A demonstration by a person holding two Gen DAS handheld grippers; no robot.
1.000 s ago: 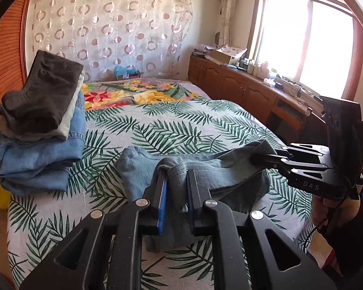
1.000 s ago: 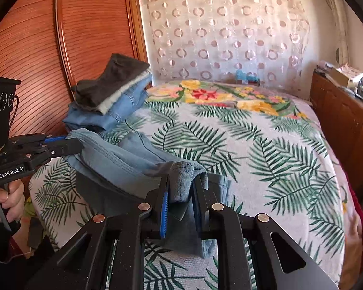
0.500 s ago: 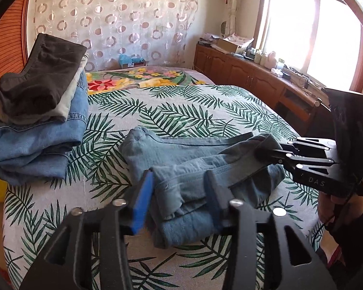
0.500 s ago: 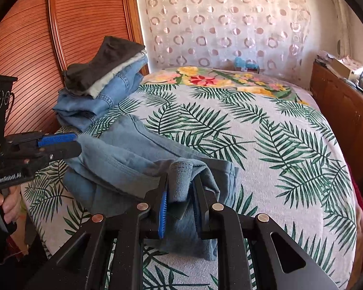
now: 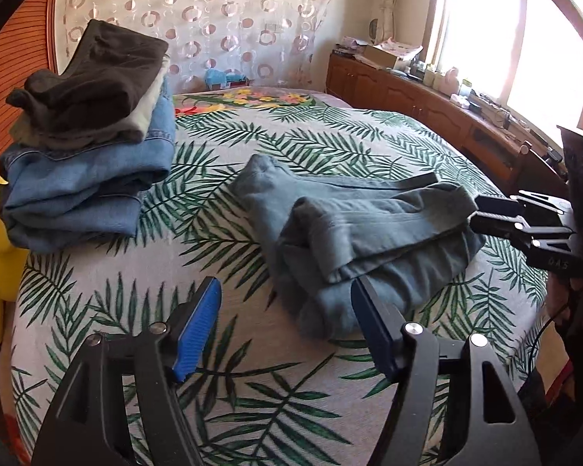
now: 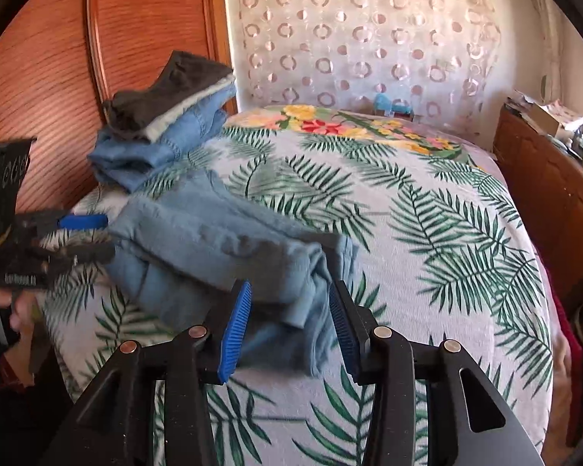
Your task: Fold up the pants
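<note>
Now I'm seeing both claws, left [image 5: 287, 326] and right [image 6: 289, 326], just opening apart, releasing the folded light-blue denim pants [image 5: 353, 225] lying ahead on the palm-leaf-print bed [image 5: 291, 400].

This is a bedroom in a home. A bed [image 6: 427, 233] with a palm-leaf and flower print cover fills the room, with a stack of folded clothes [image 5: 85, 147] on it. A sheer circle-patterned curtain [image 6: 369, 39] hangs behind it, beside a wooden wardrobe [image 6: 58, 58], and a cluttered wooden sideboard [image 5: 427, 97] runs under a sunlit window [image 5: 524, 19].
</note>
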